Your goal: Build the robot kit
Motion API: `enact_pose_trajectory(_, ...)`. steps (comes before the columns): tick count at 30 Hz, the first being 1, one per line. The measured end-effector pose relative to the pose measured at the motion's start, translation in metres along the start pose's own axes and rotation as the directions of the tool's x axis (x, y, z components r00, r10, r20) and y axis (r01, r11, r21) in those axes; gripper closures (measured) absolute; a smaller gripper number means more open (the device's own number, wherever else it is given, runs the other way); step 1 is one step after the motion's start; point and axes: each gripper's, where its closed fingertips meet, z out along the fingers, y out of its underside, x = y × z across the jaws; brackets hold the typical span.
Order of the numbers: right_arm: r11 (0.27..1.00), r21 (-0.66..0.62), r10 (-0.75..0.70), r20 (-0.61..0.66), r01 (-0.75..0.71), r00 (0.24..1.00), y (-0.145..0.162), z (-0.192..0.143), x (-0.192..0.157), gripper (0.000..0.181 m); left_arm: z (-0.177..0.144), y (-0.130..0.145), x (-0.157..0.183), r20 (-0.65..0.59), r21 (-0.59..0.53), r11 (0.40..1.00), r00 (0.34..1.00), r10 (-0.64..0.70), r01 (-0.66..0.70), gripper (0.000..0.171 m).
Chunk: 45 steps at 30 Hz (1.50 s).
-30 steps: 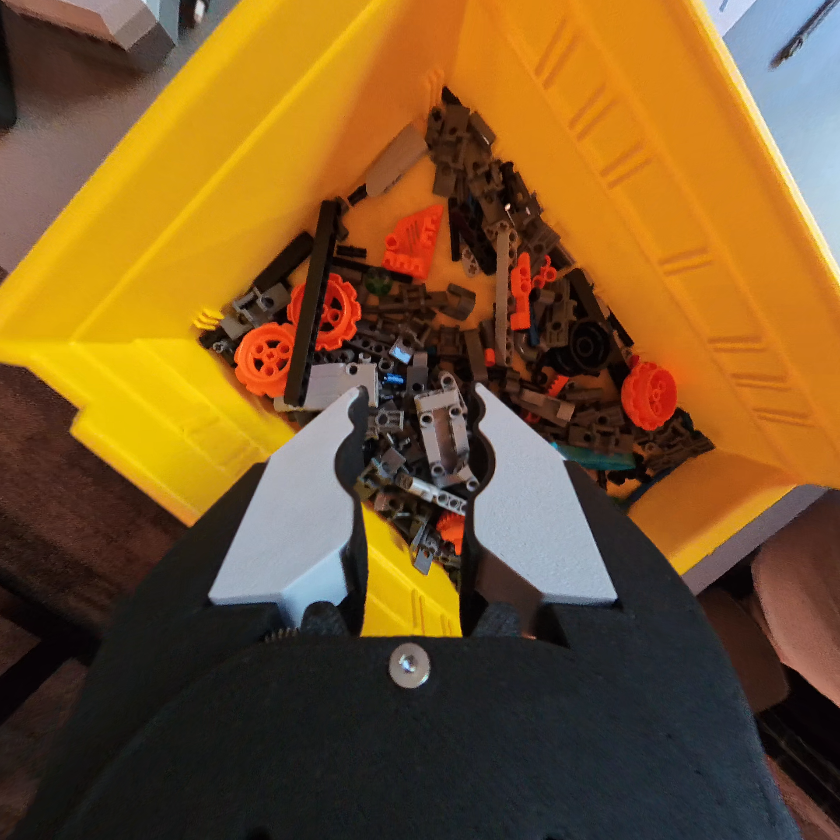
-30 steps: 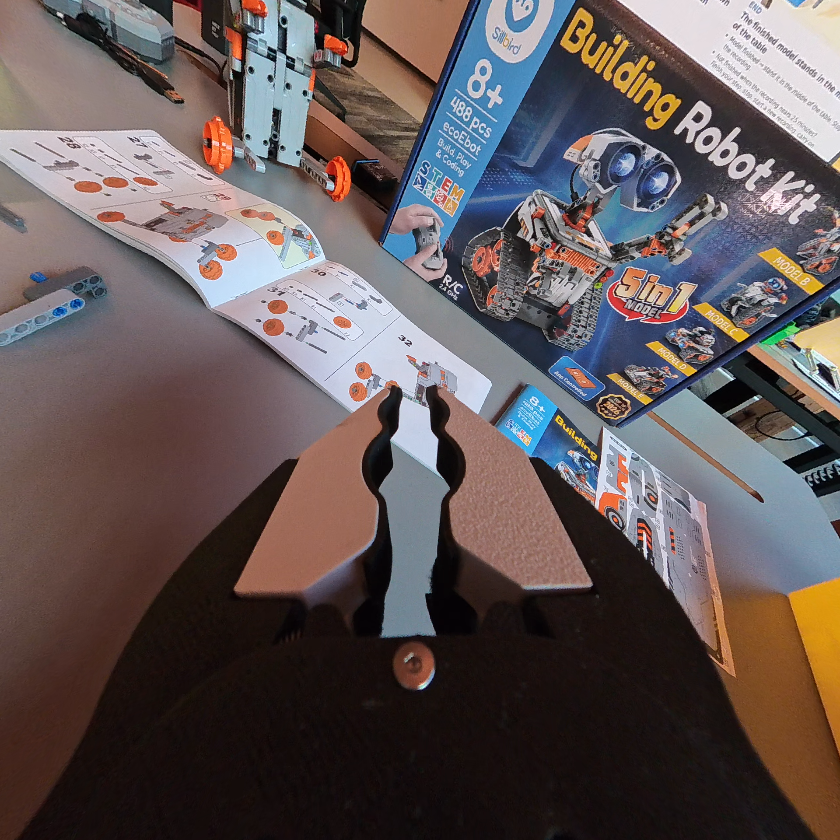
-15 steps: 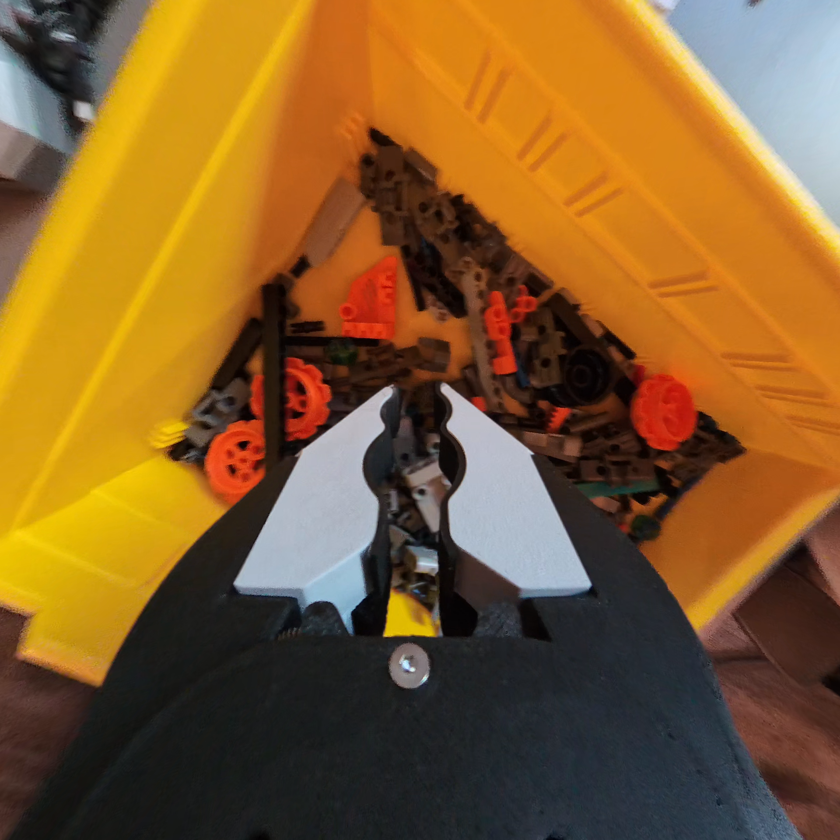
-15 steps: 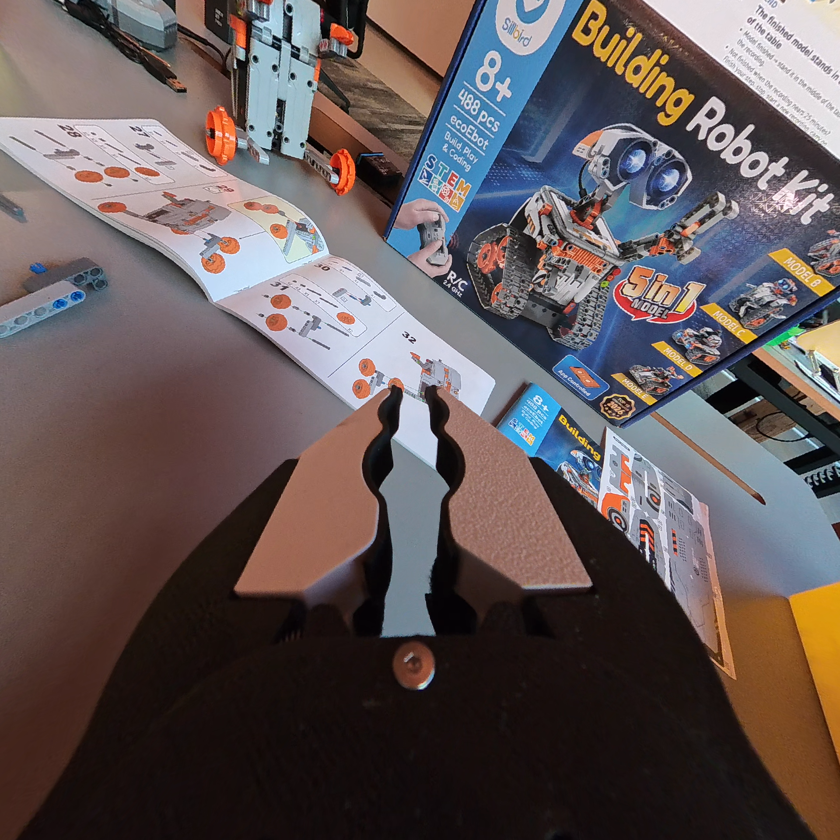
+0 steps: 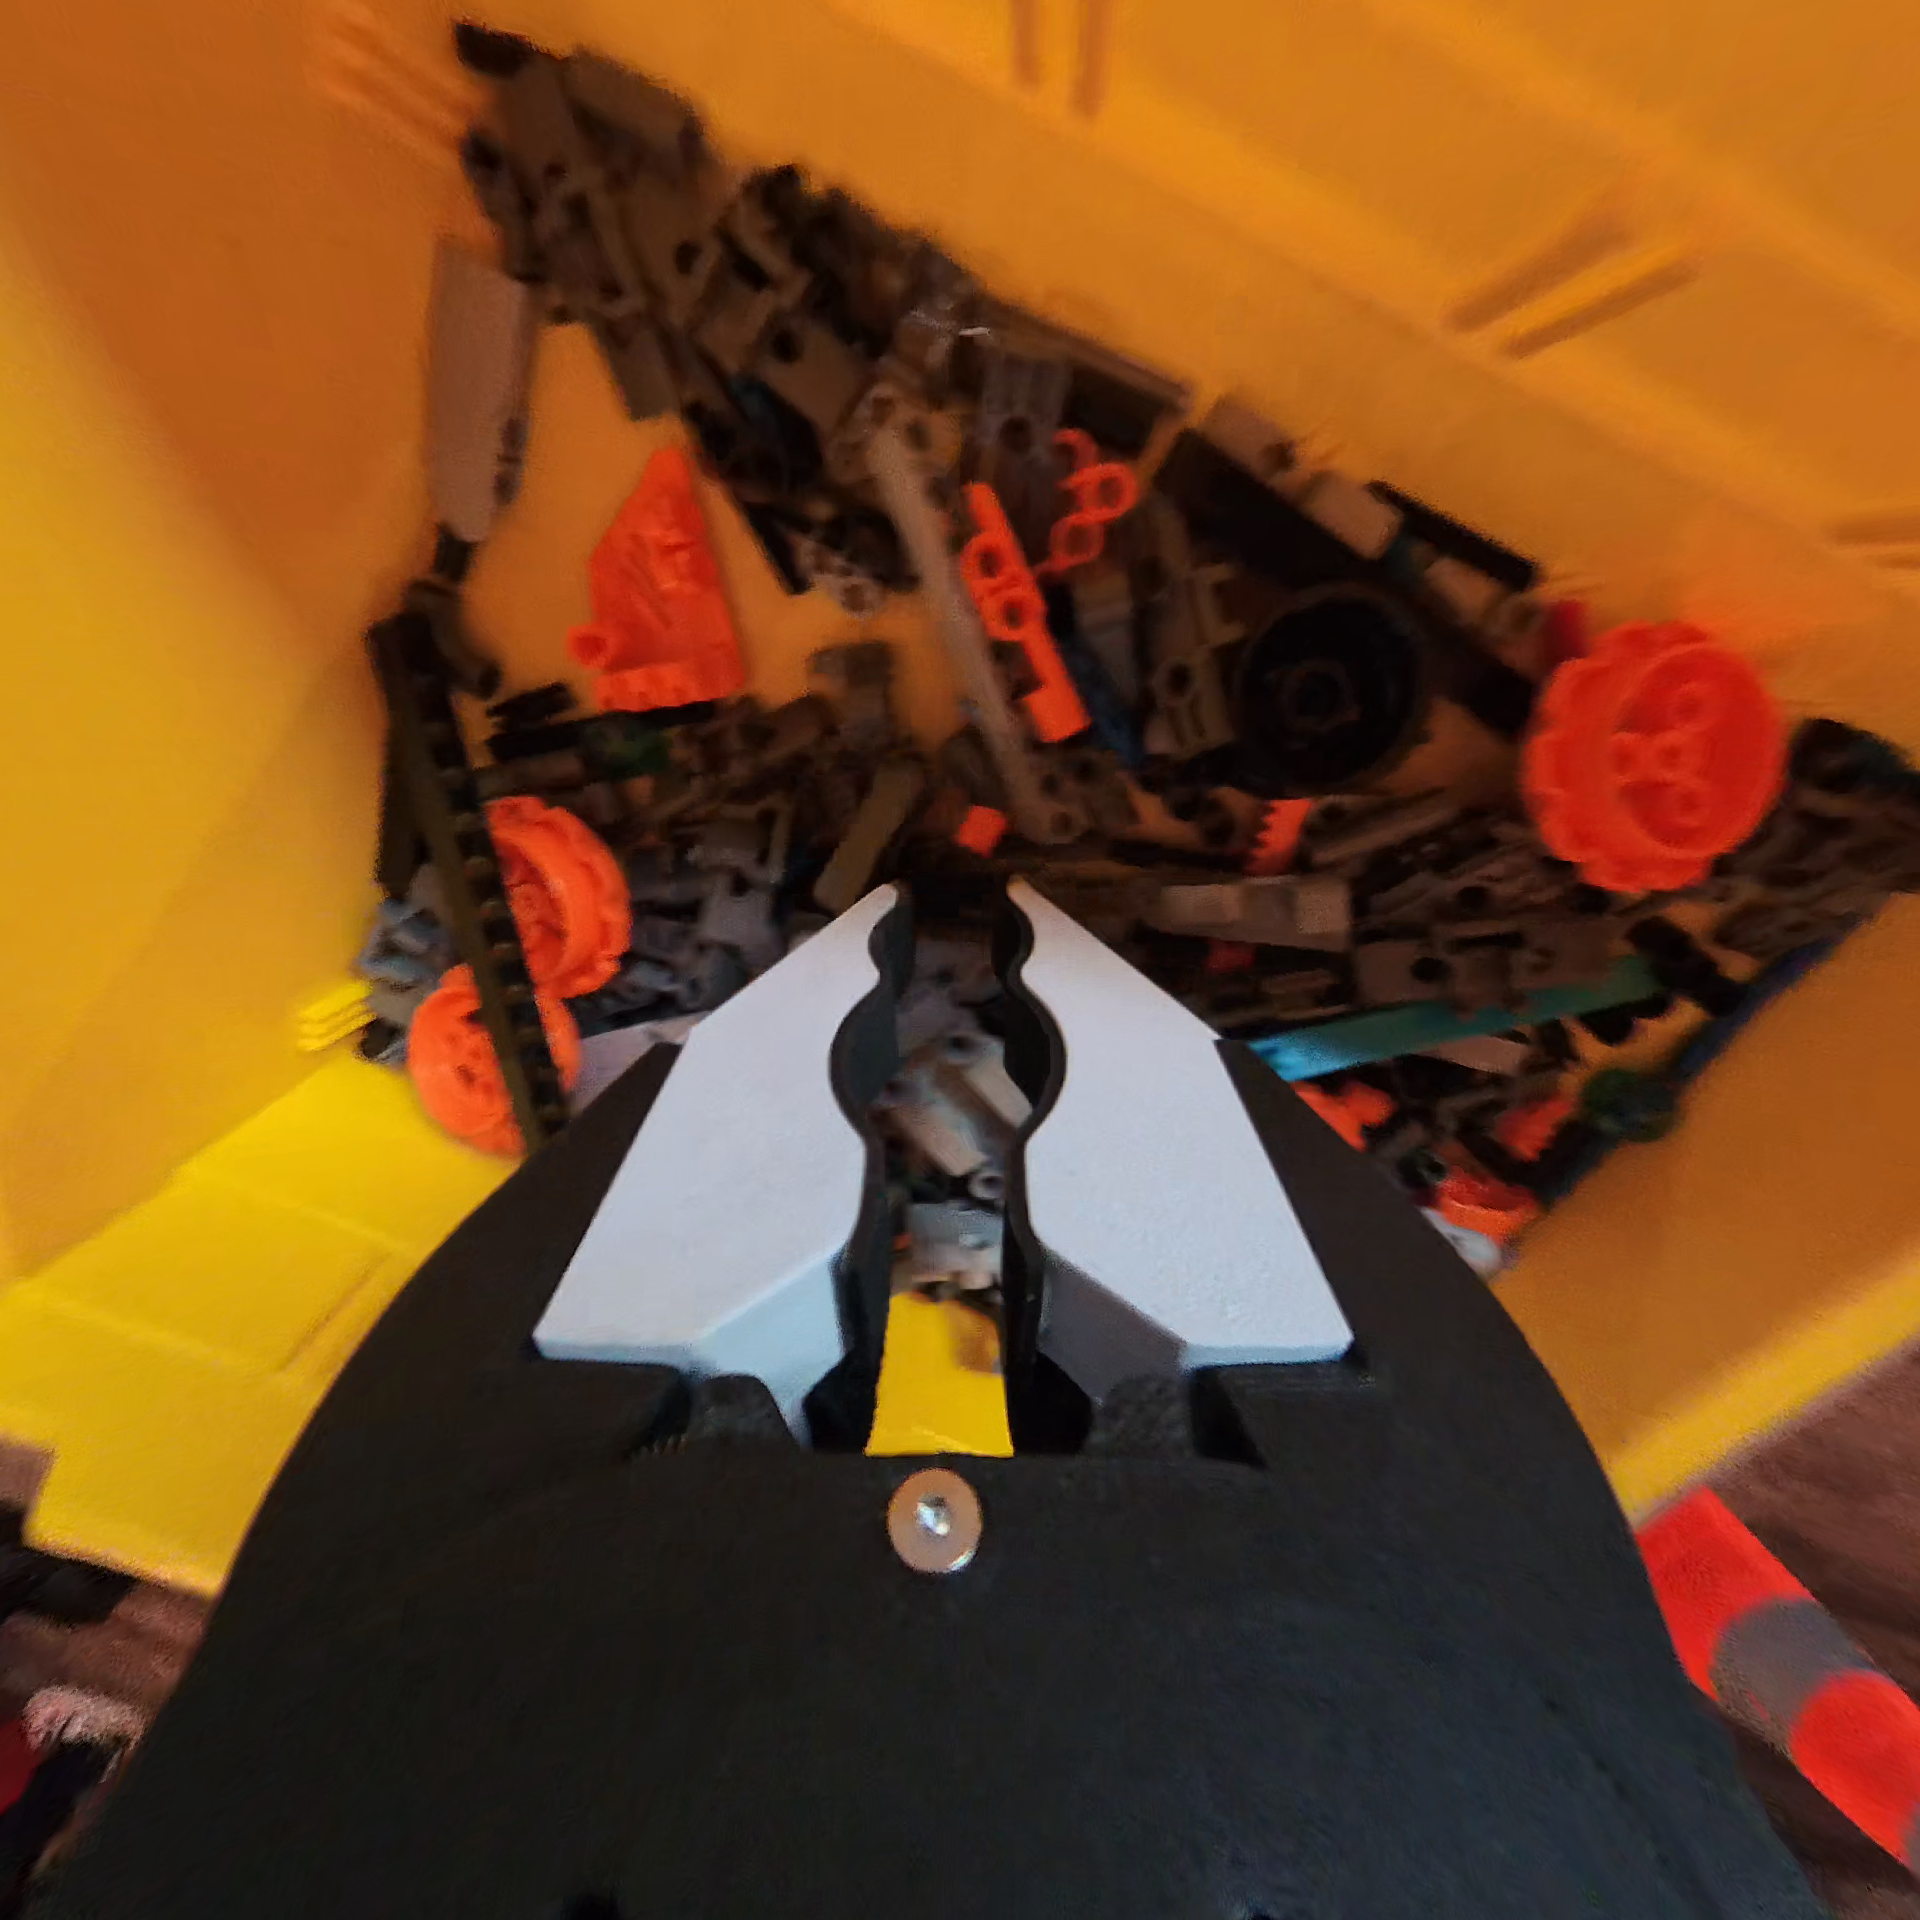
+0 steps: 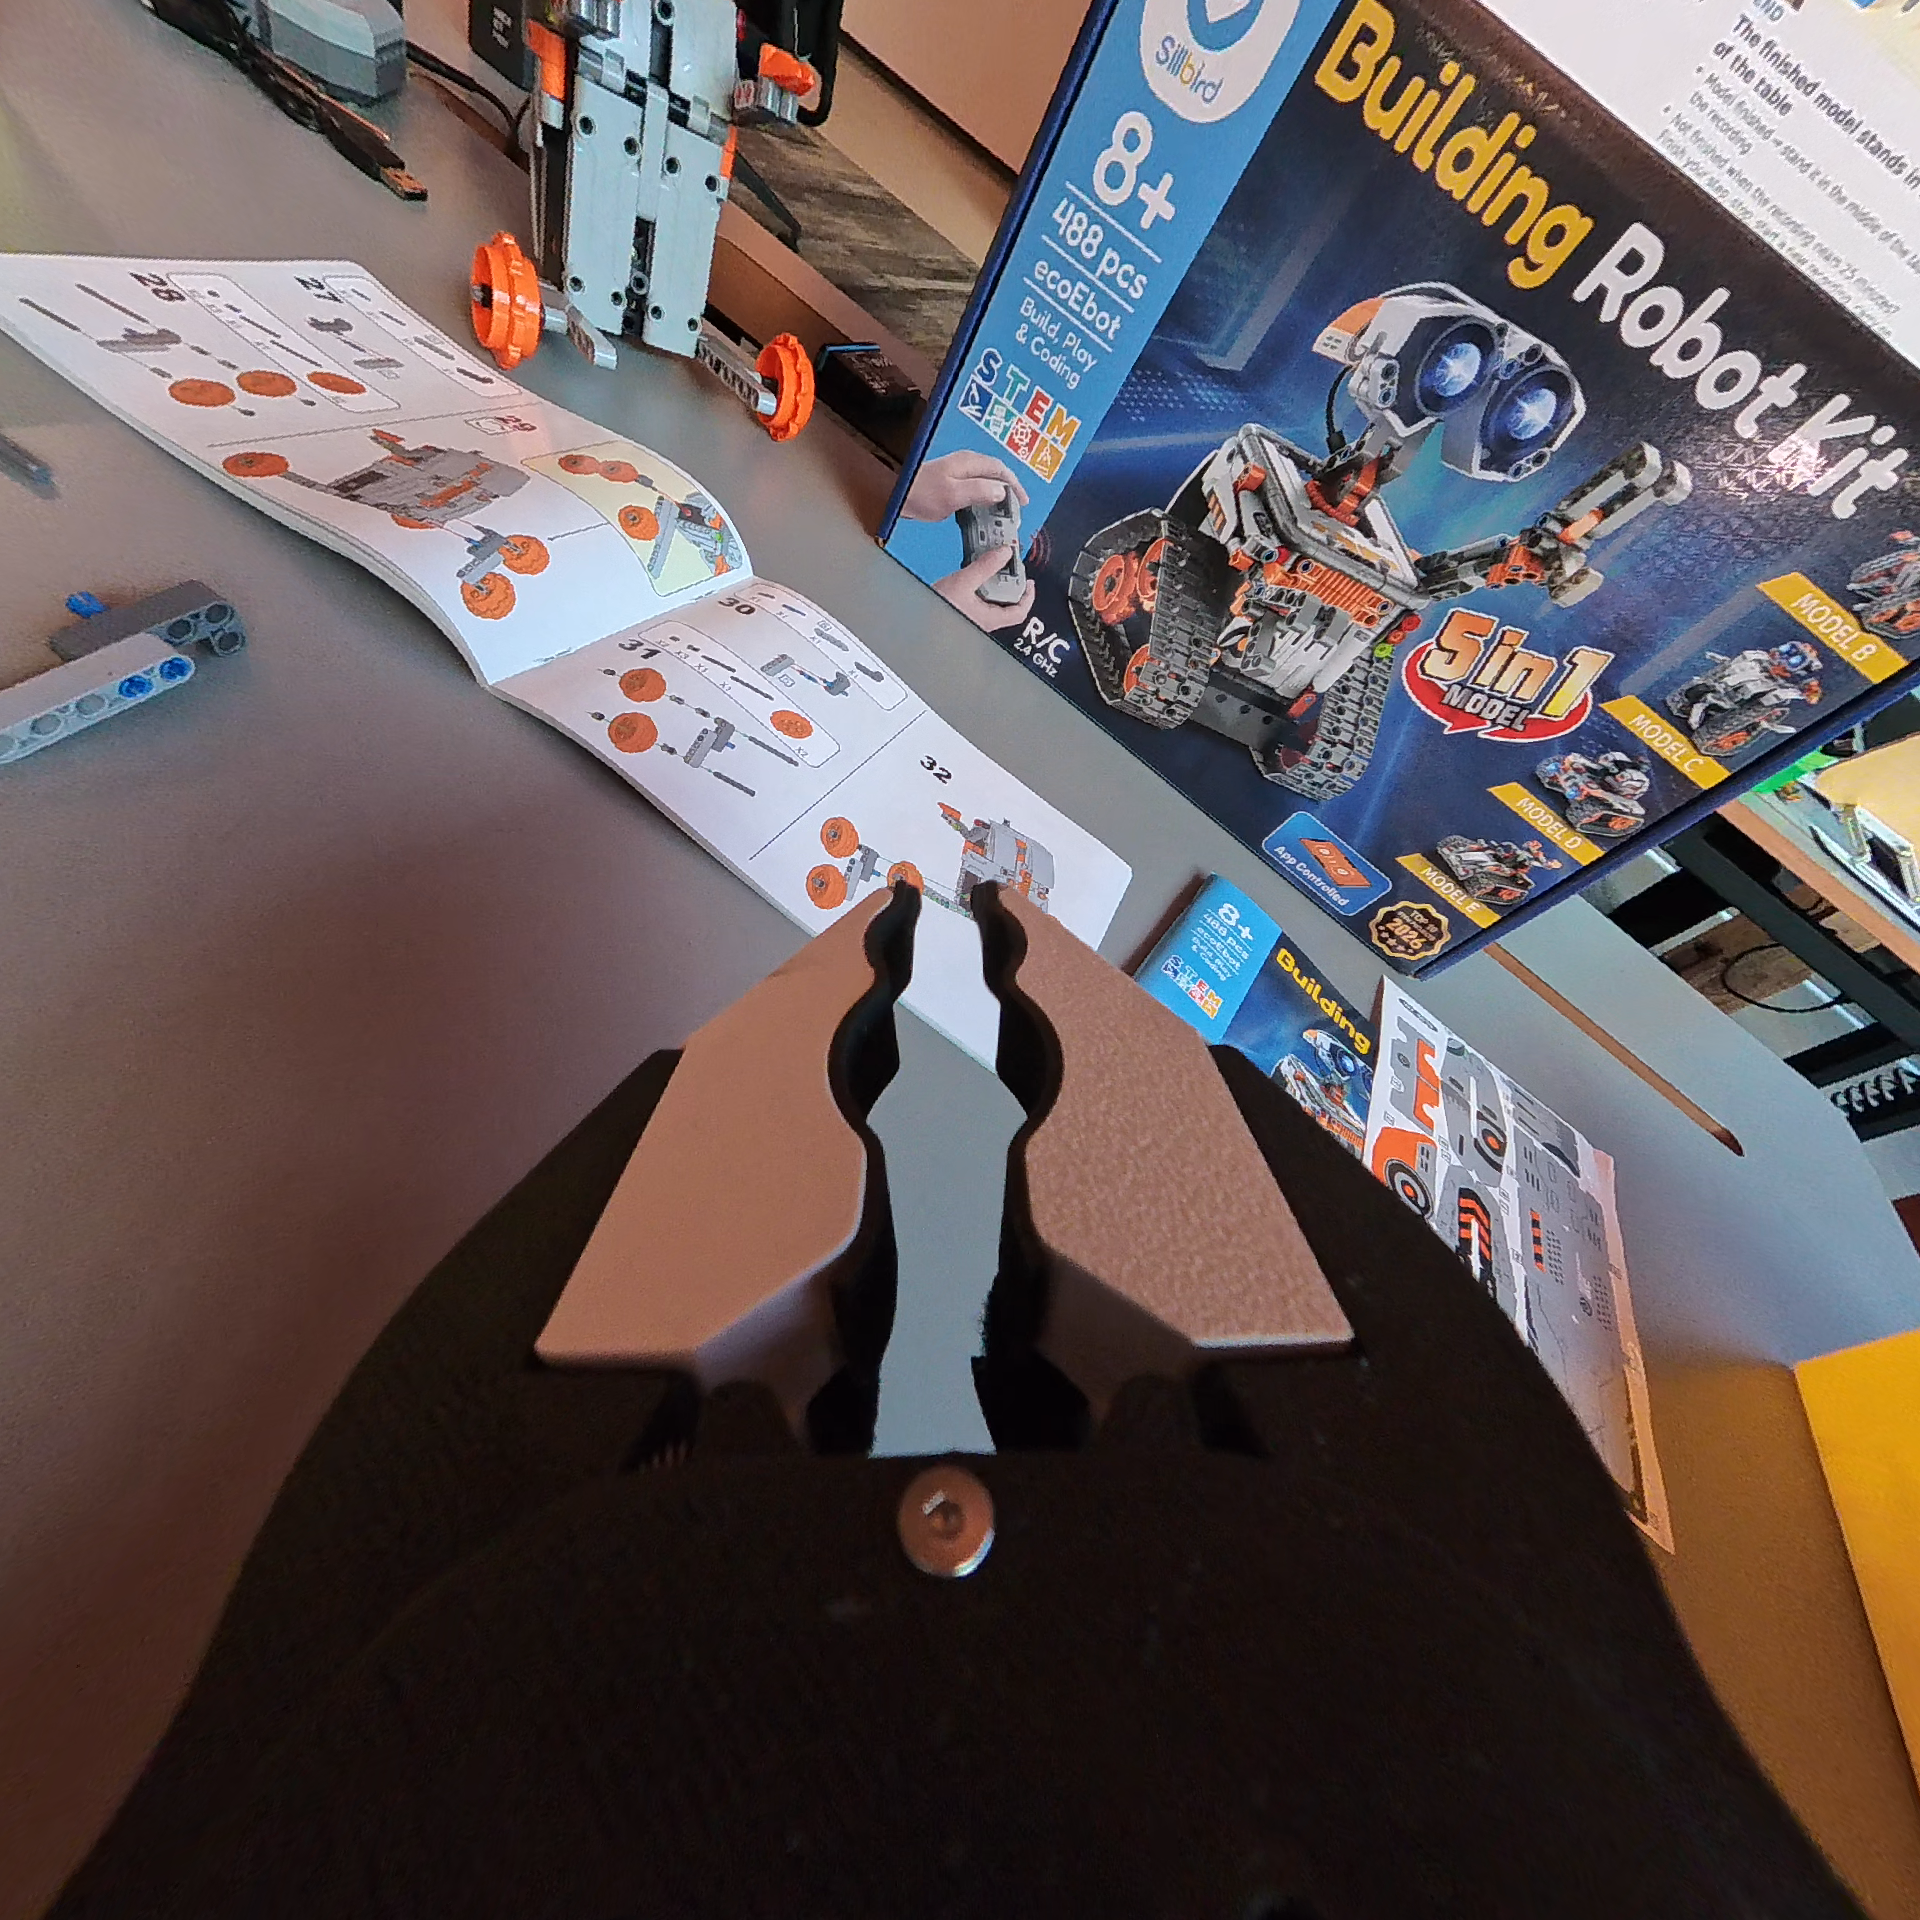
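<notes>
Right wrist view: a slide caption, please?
Right gripper hovers, slightly open and empty, over an open instruction booklet beside a kit box.

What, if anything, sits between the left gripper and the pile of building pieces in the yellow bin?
Nothing visible does. The left gripper points straight at the pile of building pieces in the yellow bin, its jaws narrowly apart. The view is blurred, so contact can't be judged.

Your right tongs (image 6: 940,902) hang above the grey table (image 6: 260,987), jaws narrowly parted with nothing between them, tips over the near corner of the open white instruction booklet (image 6: 582,582). At two o'clock leans the large blue printed cardboard box (image 6: 1455,468). At eleven o'clock stands the grey and orange brick-built model (image 6: 644,208). At nine o'clock lie two grey holed beams (image 6: 114,665).
</notes>
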Motion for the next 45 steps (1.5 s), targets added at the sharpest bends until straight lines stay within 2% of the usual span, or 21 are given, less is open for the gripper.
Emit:
enact_pose_trajectory(2,1.000,0.003,0.003,0.001,-0.003,1.000,-0.001,0.000,0.000,0.170,0.001,0.002,-0.010,0.046,0.001,1.000,0.999,-0.018,0.018,0.158)
enact_pose_trajectory(6,1.000,-0.001,-0.005,0.007,0.005,1.000,0.000,0.000,-0.001,0.170,-0.006,-0.001,0.005,-0.081,0.064,0.994,0.993,-0.087,0.092,0.159)
enact_pose_trajectory(8,1.000,-0.004,-0.010,0.010,0.010,1.000,0.000,0.001,-0.002,0.170,-0.012,-0.004,0.018,-0.152,0.086,0.992,0.985,-0.078,0.092,0.165)
enact_pose_trajectory(10,1.000,-0.002,-0.012,0.009,0.012,1.000,0.000,0.001,-0.002,0.170,-0.012,0.000,0.031,-0.202,0.063,0.996,0.978,-0.051,0.065,0.166)
enact_pose_trajectory(11,1.000,0.000,-0.011,0.009,0.011,1.000,-0.001,0.000,-0.002,0.170,-0.010,0.004,0.031,-0.189,0.038,0.998,0.981,-0.045,0.053,0.168)
enact_pose_trajectory(13,1.000,0.001,-0.008,0.007,0.008,1.000,-0.001,0.000,-0.002,0.170,-0.011,0.010,0.036,-0.188,0.011,0.999,0.981,-0.039,0.042,0.161)
enact_pose_trajectory(23,1.000,0.011,-0.006,0.003,0.006,1.000,-0.002,-0.002,-0.001,0.170,-0.012,0.034,0.053,-0.225,-0.046,0.996,0.971,-0.080,0.071,0.164)
enact_pose_trajectory(25,1.000,0.012,-0.006,0.005,0.006,1.000,-0.003,-0.002,-0.001,0.170,-0.011,0.035,0.046,-0.169,-0.030,0.998,0.984,-0.063,0.058,0.163)
enact_pose_trajectory(29,1.000,0.010,-0.011,0.008,0.011,1.000,-0.003,-0.001,-0.002,0.170,-0.018,0.026,0.040,-0.143,0.041,0.998,0.988,-0.050,0.056,0.161)
enact_pose_trajectory(34,1.000,0.007,-0.010,0.008,0.010,1.000,-0.002,-0.001,-0.002,0.170,-0.019,0.027,0.024,-0.109,0.034,0.998,0.993,-0.054,0.058,0.162)
enact_pose_trajectory(38,1.000,0.006,-0.011,0.006,0.010,1.000,-0.002,-0.001,-0.002,0.170,-0.013,0.015,0.018,-0.111,0.047,0.997,0.992,-0.057,0.063,0.157)
enact_pose_trajectory(41,1.000,0.003,-0.007,0.006,0.007,1.000,-0.001,-0.001,-0.001,0.170,-0.008,0.007,0.006,-0.042,0.035,0.999,0.998,-0.035,0.037,0.156)
enact_pose_trajectory(45,1.000,-0.001,-0.008,0.008,0.008,1.000,0.000,0.000,-0.002,0.170,-0.014,-0.009,-0.021,0.042,0.096,0.993,0.997,-0.070,0.065,0.151)
